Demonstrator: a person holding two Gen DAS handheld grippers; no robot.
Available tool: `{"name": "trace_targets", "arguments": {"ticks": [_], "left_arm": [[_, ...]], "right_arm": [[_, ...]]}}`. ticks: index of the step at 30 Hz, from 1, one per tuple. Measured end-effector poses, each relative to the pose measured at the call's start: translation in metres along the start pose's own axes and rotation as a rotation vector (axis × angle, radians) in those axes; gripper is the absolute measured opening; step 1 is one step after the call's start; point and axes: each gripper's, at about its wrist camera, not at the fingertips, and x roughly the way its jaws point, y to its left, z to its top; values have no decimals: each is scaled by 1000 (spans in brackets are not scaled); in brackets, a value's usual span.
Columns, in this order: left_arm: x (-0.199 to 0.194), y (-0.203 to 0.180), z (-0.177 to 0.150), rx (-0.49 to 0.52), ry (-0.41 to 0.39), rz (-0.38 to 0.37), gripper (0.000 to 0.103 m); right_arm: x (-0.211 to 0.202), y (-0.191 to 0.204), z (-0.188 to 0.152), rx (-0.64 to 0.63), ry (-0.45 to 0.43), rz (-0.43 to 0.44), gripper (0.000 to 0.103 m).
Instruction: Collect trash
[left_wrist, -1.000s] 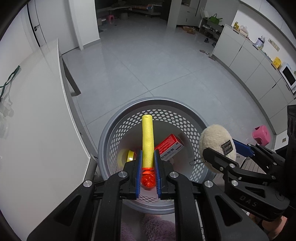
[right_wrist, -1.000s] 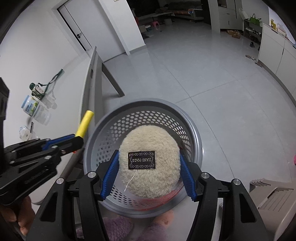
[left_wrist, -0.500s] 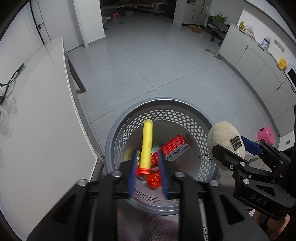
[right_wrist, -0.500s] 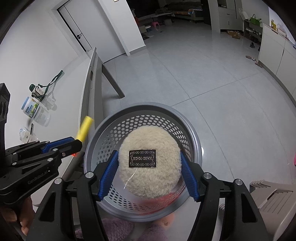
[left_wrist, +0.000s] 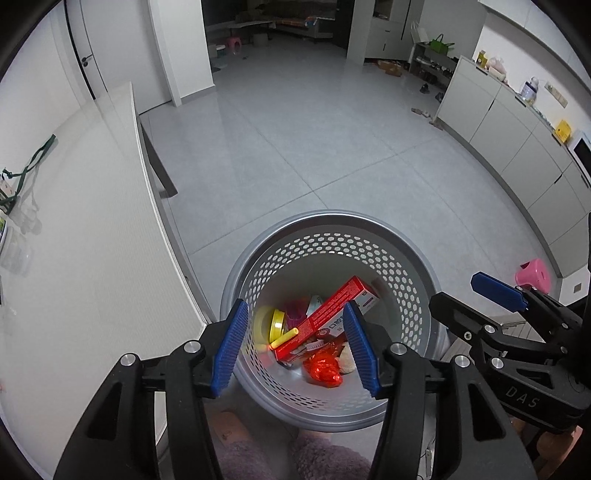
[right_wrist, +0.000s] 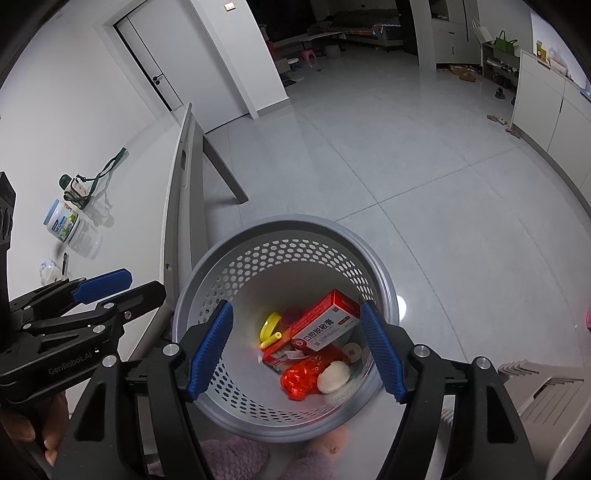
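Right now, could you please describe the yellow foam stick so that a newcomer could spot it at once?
Look inside the grey perforated basket on the floor beside the white table. At its bottom, the yellow foam stick lies against the long red box. Unlike the round yellow lid beside it, it is a thin tube.

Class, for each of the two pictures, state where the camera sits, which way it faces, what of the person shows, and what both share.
Left wrist: sits on the left claw, angled down into the grey perforated plastic basket; fuzzy slippers show below.
Right wrist: sits on the right claw, looking down likewise; a hand shows at lower left.
Shared: the basket, the red cardboard box, each other's claw; both claws have just been opening, nothing between them.
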Motion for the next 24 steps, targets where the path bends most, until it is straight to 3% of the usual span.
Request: {"name": "trace_targets", "arguments": {"ticks": [24], "left_arm": [[-23, 13, 3, -22, -63, 40, 89]], "right_arm": [[-14, 4, 1, 22, -4, -18, 70]]}}
